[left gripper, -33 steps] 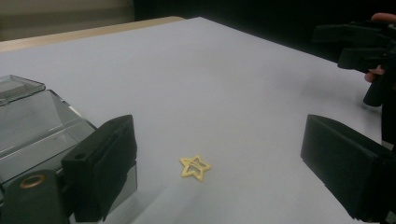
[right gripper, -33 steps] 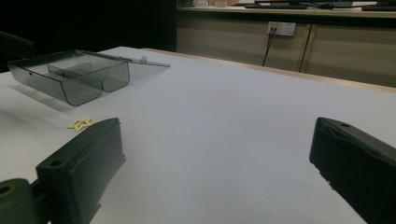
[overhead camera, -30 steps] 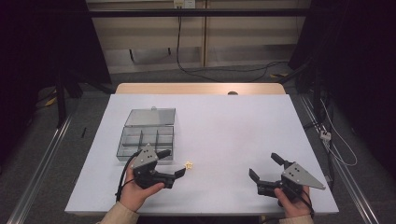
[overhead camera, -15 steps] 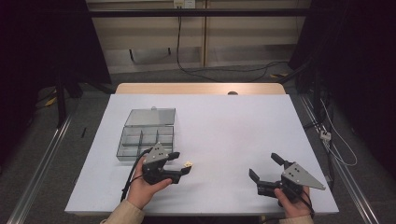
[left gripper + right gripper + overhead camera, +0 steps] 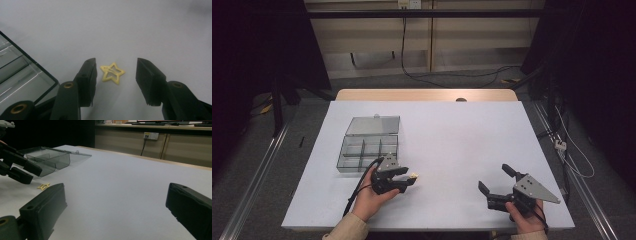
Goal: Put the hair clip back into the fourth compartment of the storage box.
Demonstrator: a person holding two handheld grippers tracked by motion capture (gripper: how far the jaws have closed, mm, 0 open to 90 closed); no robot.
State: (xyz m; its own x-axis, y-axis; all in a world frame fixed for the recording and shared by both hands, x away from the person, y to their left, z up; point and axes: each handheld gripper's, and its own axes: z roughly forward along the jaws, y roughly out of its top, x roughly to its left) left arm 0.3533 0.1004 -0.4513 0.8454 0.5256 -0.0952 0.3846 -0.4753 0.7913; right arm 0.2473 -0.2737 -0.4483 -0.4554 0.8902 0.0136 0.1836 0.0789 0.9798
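Because the thin yellow star [image 5: 112, 73] lies flat on the tabletop [image 5: 452, 135], the spread left gripper [image 5: 115, 72] could slip over it; the right gripper [image 5: 497, 181] waits open too.

I've brought my left gripper [image 5: 408, 179] forward, and its parted jaws now flank the yellow star clip [image 5: 112, 72]

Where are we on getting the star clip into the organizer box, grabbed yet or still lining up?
Done: the clear compartment box sits with its lid open. In hand: the left gripper is open, jaws either side of the yellow star clip, which lies flat on the white table, ungripped. Left: close on the clip, lift it, place it in a compartment. The right gripper is open, holding nothing.
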